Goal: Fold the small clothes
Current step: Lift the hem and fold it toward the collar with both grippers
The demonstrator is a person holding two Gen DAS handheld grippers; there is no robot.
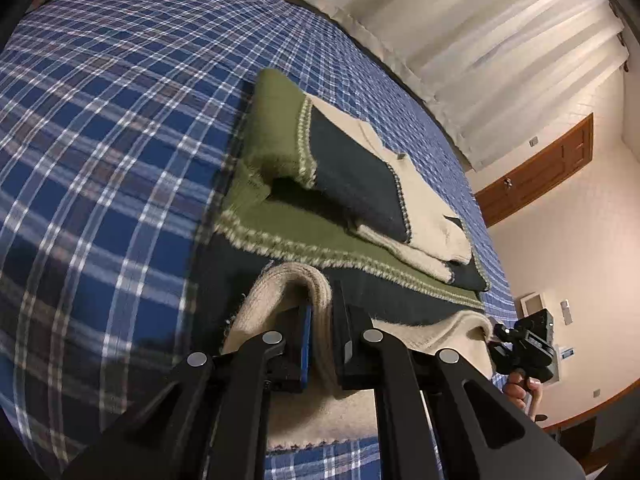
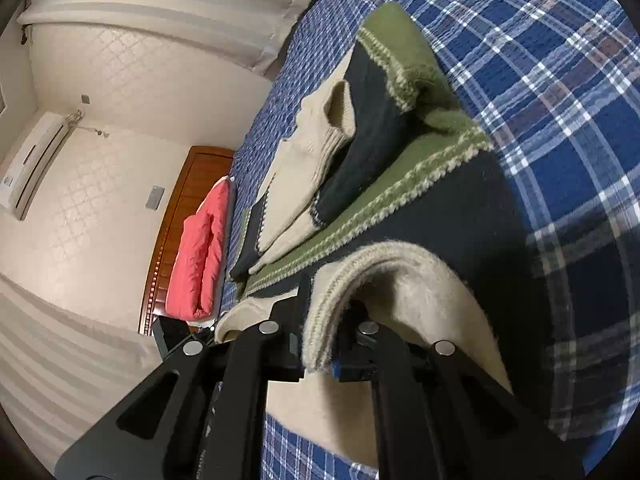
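Between both tools (image 1: 320, 312), sweater (image 1: 304, 236) hem.

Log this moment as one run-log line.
left gripper: shut on sweater hem | right gripper: shut on sweater hem | sleeves: folded in | bed

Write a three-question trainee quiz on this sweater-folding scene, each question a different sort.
1. True or false: both tools are shut on the sweater's cream hem.
2. Multiple choice: the sweater lies on A) a plaid bedspread, B) a wooden table, C) a tiled floor.
3. Fill in: in the right wrist view, the bundle beside the headboard is coloured ____.

Key: 1 true: left tool and right tool each pinch the hem. 2 A. 3 red: the bundle.
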